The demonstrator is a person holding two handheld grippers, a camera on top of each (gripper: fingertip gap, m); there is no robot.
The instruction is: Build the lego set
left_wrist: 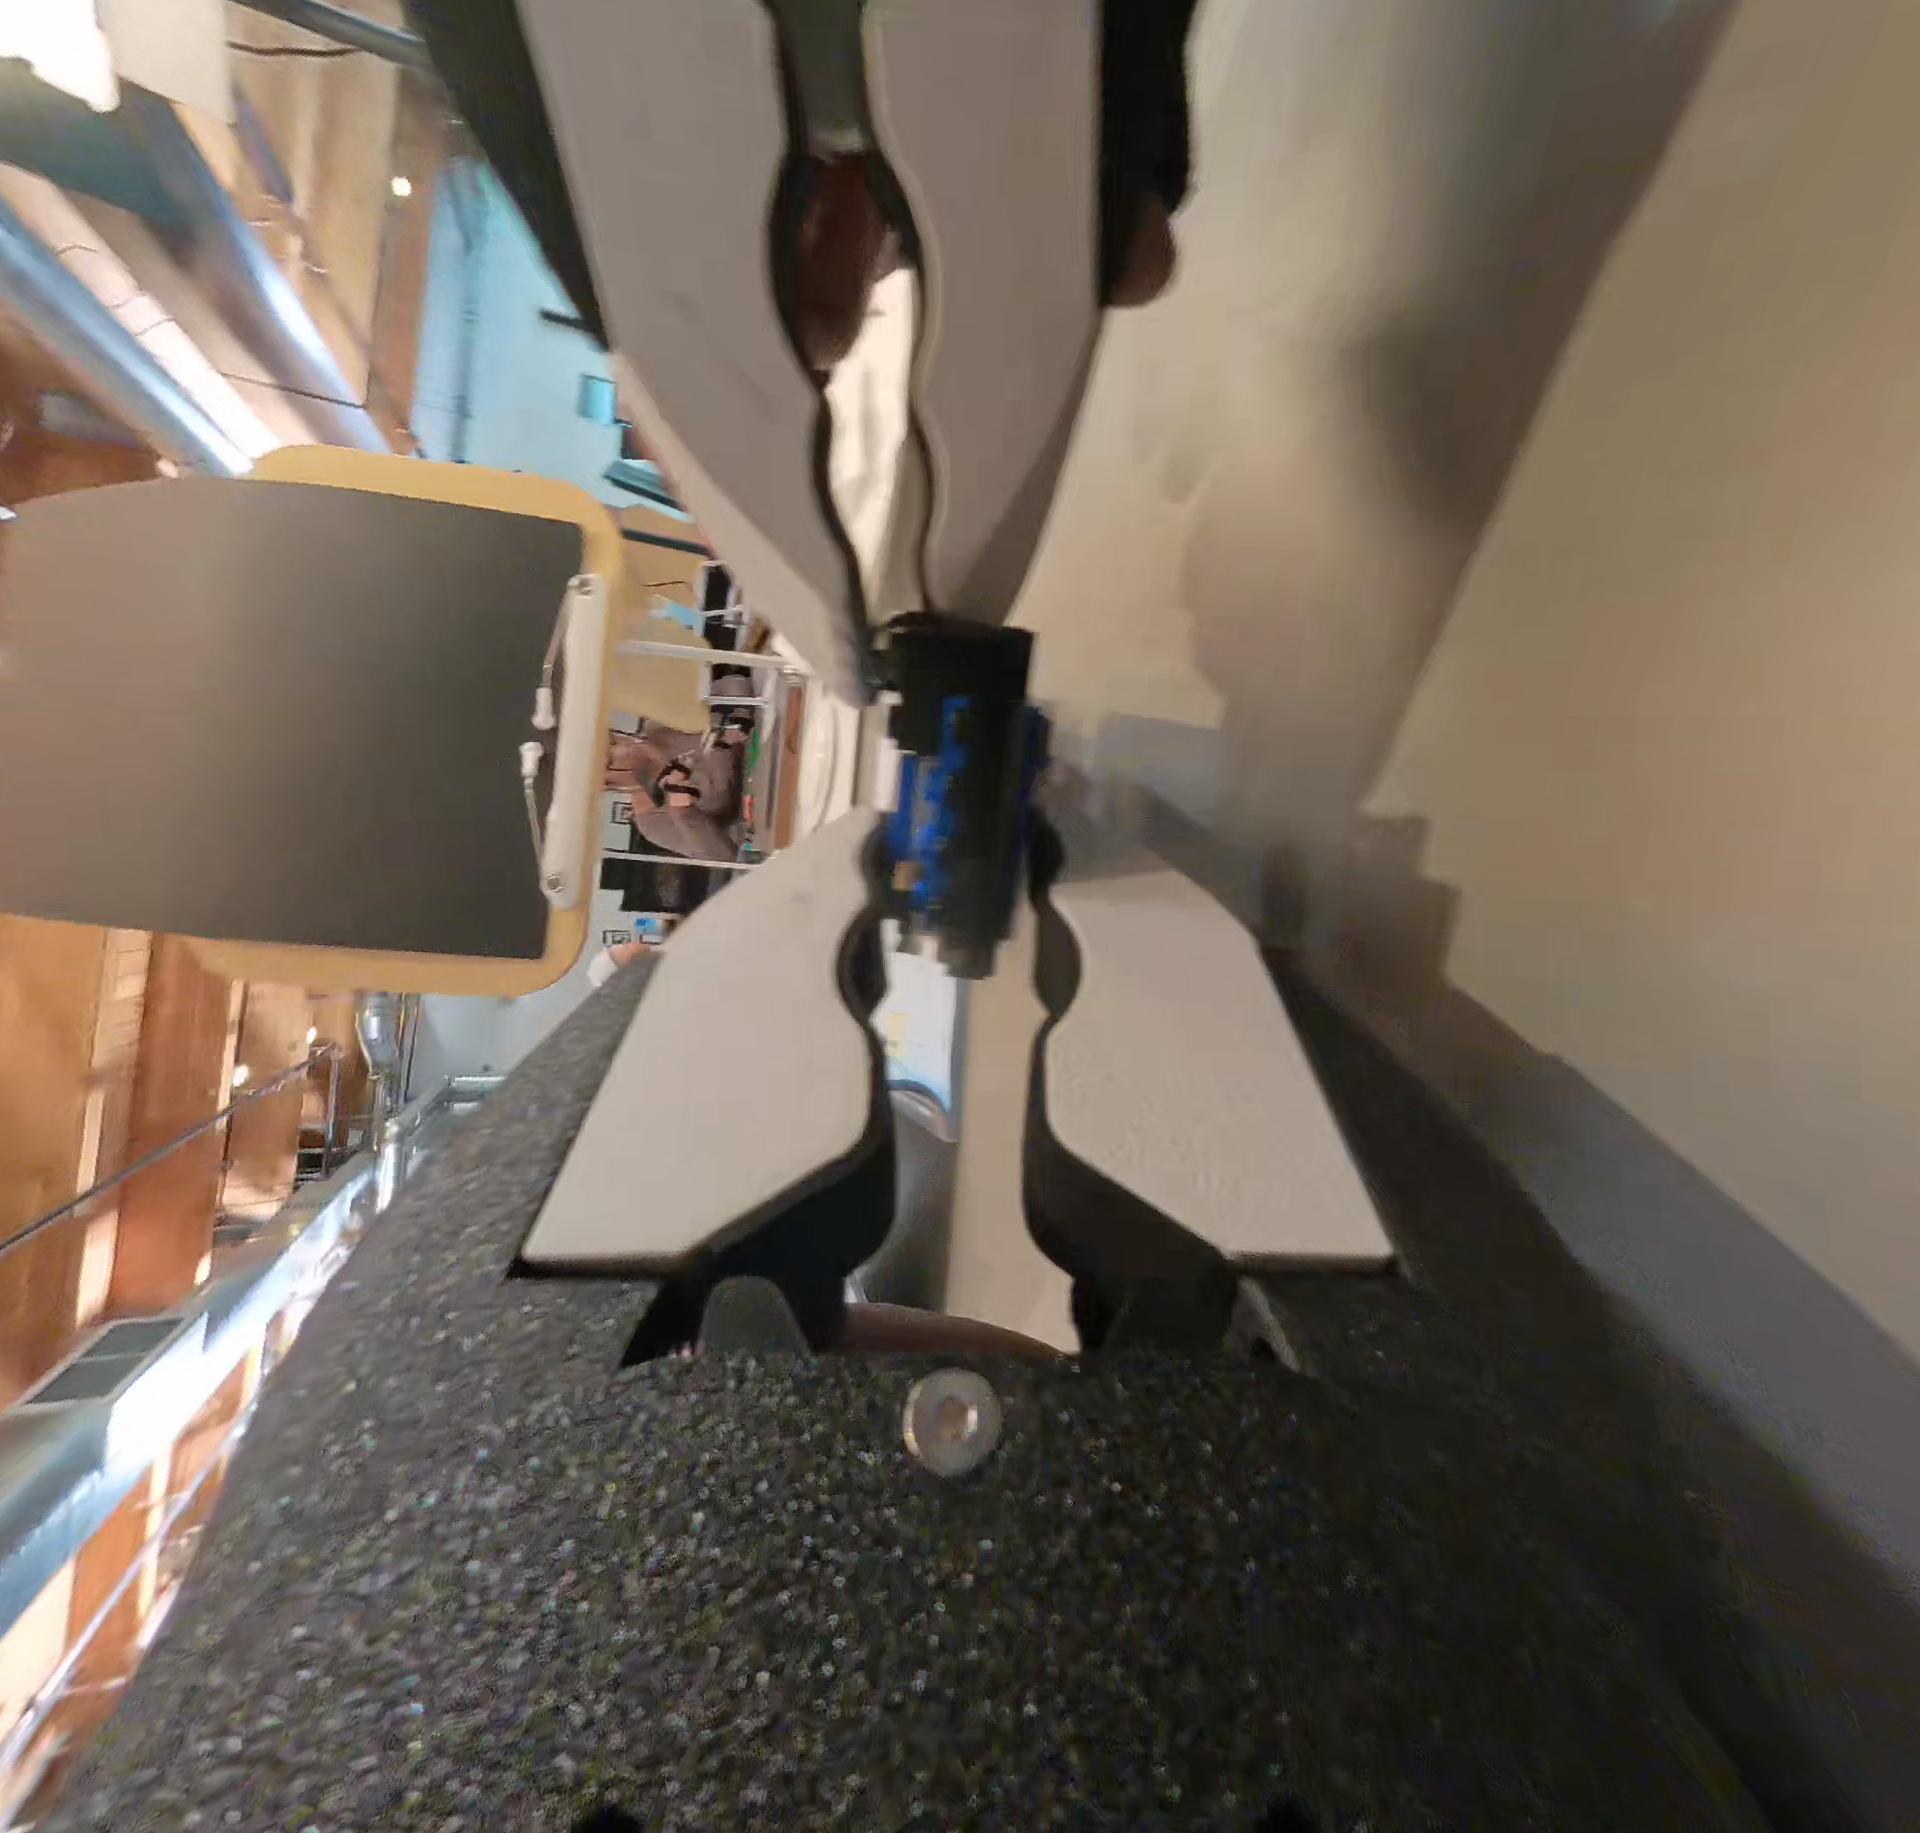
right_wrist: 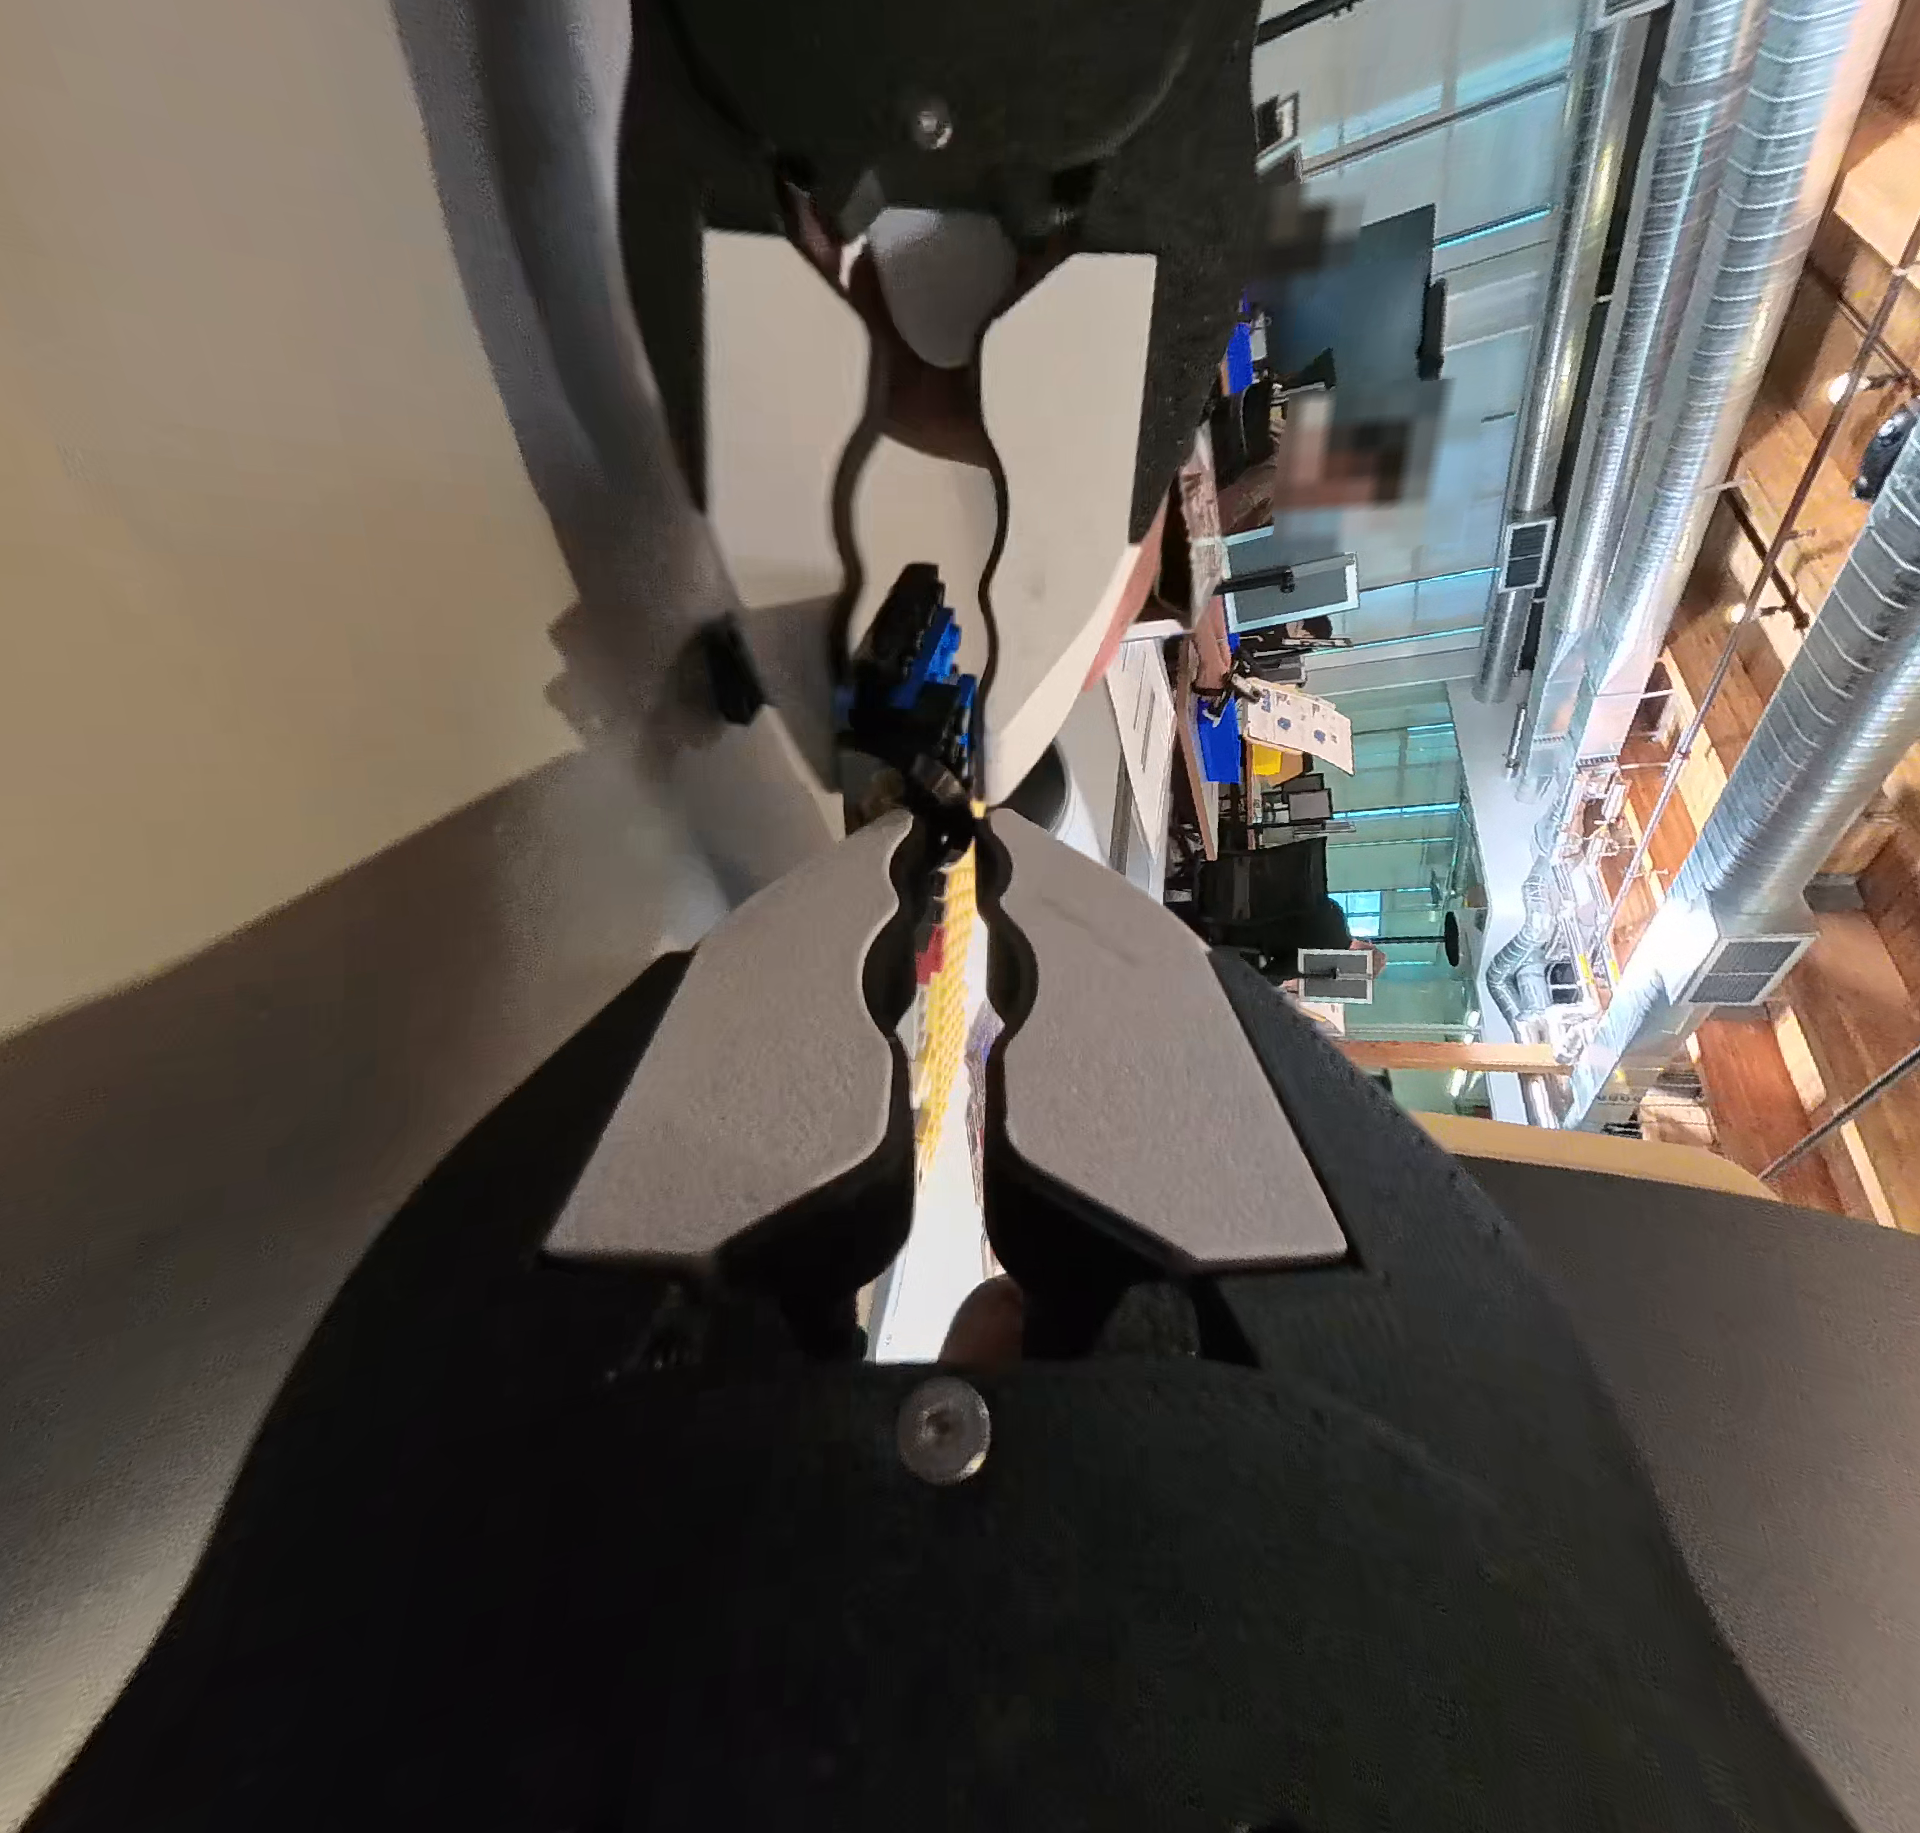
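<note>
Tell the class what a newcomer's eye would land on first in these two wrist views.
First, the black-and-blue toy-brick assembly at the centre of both views, held between the left gripper and the right gripper, which meet tip to tip from opposite sides. Next, a yellow studded plate showing through the gap between the right gripper's fingers, and a wood-framed dark panel at the left of the left view.

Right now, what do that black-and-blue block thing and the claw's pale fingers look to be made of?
Block assembly: looks like hard moulded plastic, studded like toy bricks; blurred, so unsure. Claw fingers: matte pale-grey plastic, faintly grainy, black-edged, perhaps 3D-printed.
</note>
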